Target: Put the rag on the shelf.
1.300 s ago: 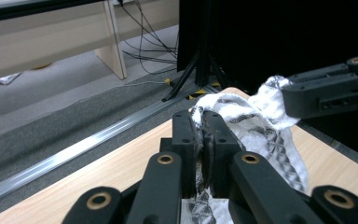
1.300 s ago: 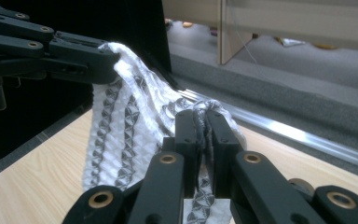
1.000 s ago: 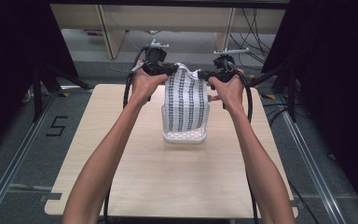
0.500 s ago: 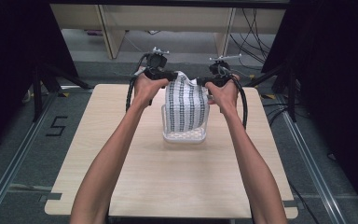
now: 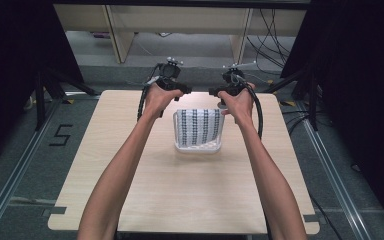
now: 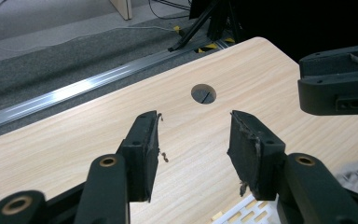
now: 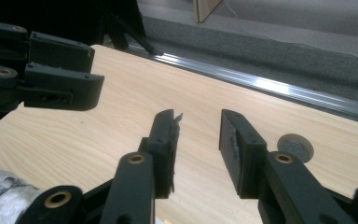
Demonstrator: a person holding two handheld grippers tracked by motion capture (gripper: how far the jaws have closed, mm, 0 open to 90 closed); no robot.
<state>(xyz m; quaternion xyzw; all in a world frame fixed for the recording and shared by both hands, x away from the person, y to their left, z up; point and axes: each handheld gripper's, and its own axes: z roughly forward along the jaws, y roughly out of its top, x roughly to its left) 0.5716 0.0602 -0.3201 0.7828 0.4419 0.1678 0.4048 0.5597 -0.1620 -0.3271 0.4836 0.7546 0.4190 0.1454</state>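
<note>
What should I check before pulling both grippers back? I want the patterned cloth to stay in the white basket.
1. Left gripper let go: ok, jaws have just been opening, nothing between them.
2. Right gripper let go: ok, jaws have just been opening, gap empty.
3. Patterned cloth inside the white basket: ok, it drapes within the rim.
4. Cloth snagged on frayed pads: cannot tell.
5. Basket well on the table: ok.

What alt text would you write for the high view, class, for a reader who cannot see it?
A person's two hands hold the left claw and the right claw, both open and empty, just beyond a patterned cloth lying in a white basket on a wooden table.
</note>
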